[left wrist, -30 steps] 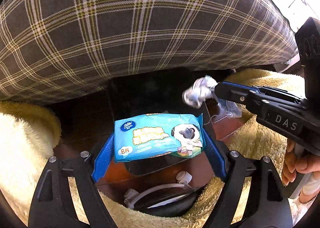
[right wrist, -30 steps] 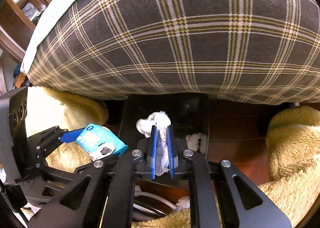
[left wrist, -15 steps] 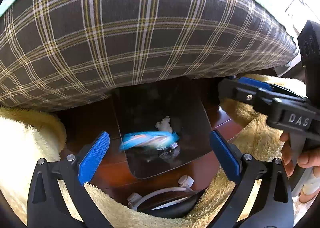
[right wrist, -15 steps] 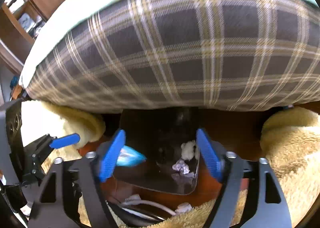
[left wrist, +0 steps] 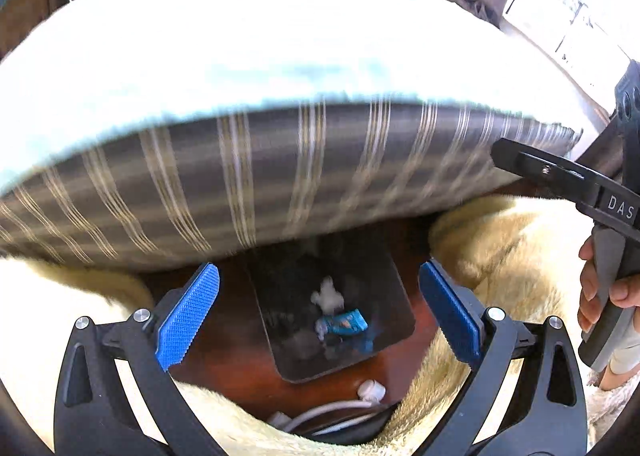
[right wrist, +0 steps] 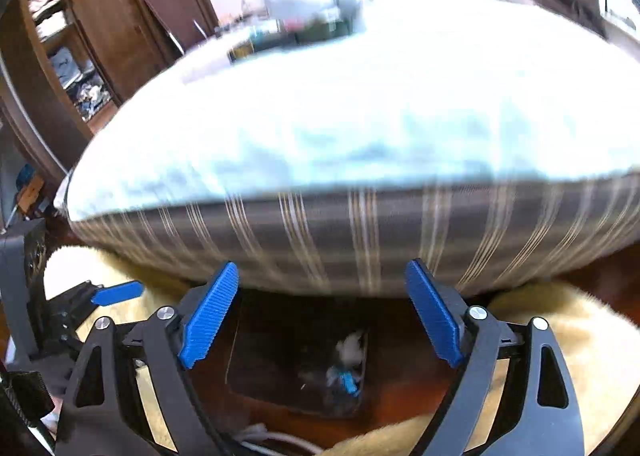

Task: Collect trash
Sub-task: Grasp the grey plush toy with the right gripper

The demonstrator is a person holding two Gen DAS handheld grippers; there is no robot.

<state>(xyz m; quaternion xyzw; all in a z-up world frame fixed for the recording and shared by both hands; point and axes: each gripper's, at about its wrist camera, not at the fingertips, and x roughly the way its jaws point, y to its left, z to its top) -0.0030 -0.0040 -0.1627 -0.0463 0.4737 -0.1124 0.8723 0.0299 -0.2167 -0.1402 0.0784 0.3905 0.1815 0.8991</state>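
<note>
Both my grippers hang empty over the dark bin, trash already inside.

My left gripper [left wrist: 318,314] is spread wide; below it the blue wipes packet [left wrist: 346,323] lies in the bin [left wrist: 376,272] beside a white tissue wad [left wrist: 328,295]. My right gripper [right wrist: 322,316] is also spread apart, above the same bin, with the plaid-edged bed [right wrist: 360,224] just beyond.

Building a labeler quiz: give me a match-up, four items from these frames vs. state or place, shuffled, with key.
Items:
1. blue packet
2. left claw
3. cable
4. rug

Descriptions:
A. open, holding nothing
B. white, on the wood floor near the bin's front edge
C. cream and fluffy, either side of the bin
D. lying inside the dark bin

Pairs: 1-D, 2-A, 3-B, 4-C
</note>
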